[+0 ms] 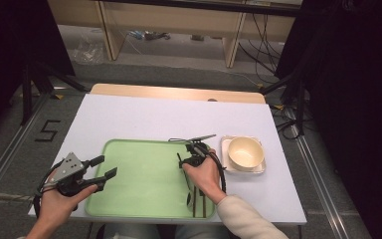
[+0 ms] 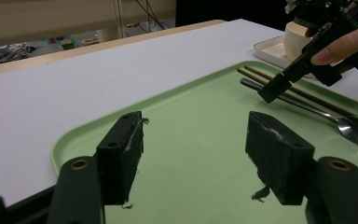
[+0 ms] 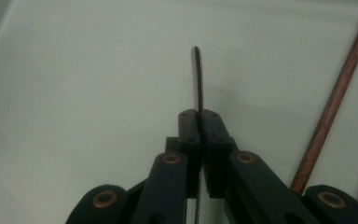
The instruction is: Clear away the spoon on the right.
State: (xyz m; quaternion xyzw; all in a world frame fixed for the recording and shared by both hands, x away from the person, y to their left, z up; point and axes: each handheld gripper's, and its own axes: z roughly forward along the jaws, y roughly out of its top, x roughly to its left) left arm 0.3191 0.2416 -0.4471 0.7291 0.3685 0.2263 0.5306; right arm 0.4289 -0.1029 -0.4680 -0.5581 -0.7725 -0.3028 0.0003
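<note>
Jaws of the left gripper (image 1: pixel 101 174) are standing wide open and empty, hovering over the green tray's (image 1: pixel 139 179) left edge. Further right, the right gripper (image 3: pixel 199 117) is pinching the spoon (image 2: pixel 307 108) by its thin handle as it lies on the tray beside the chopsticks (image 2: pixel 294 89). That narrow grip is risking the spoon twisting or slipping free.

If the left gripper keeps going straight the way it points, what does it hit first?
Probably the spoon lying on the green tray, with the chopsticks just behind it. Before that, the left gripper, open, has bare tray ahead; depth is hard to judge.
</note>
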